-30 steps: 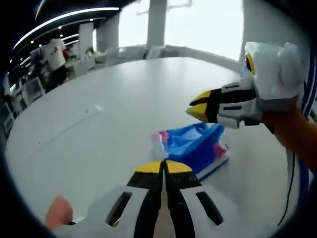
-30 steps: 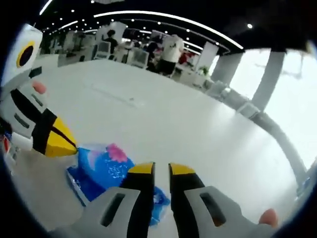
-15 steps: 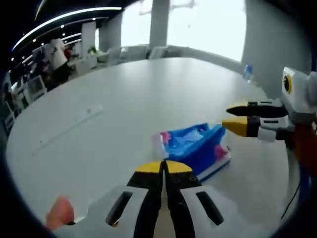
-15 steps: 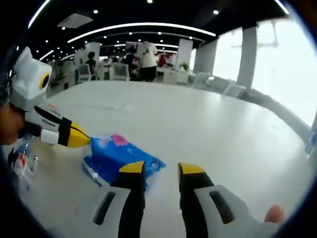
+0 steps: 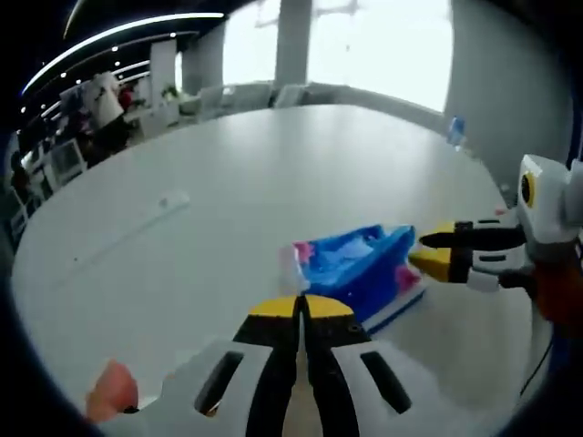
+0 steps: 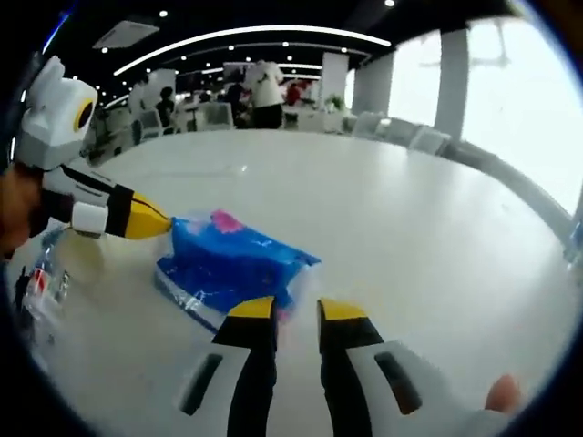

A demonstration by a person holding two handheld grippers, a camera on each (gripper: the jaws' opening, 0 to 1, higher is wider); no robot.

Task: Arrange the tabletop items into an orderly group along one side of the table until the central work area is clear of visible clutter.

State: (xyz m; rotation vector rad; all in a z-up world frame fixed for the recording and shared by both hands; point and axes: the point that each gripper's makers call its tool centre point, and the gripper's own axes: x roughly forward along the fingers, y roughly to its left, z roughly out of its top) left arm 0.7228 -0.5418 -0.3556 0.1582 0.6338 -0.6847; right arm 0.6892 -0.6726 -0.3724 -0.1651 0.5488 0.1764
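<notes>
A blue plastic packet with pink and white print lies on the white round table. My left gripper is shut with nothing between its jaws, and its tips sit just short of the packet's near end. My right gripper comes in from the right, open, with its tips at the packet's far end. In the right gripper view the packet lies just beyond my open right gripper, one corner reaching the gap. The left gripper touches the packet's left end there.
A clear plastic item with a red label lies at the table's left edge in the right gripper view. A small blue bottle stands near the far rim. Beyond the table are desks, chairs and people.
My right gripper has dropped down and come in to the packet's end, its jaws a little narrower than before. The left gripper and the packet have stayed put.
</notes>
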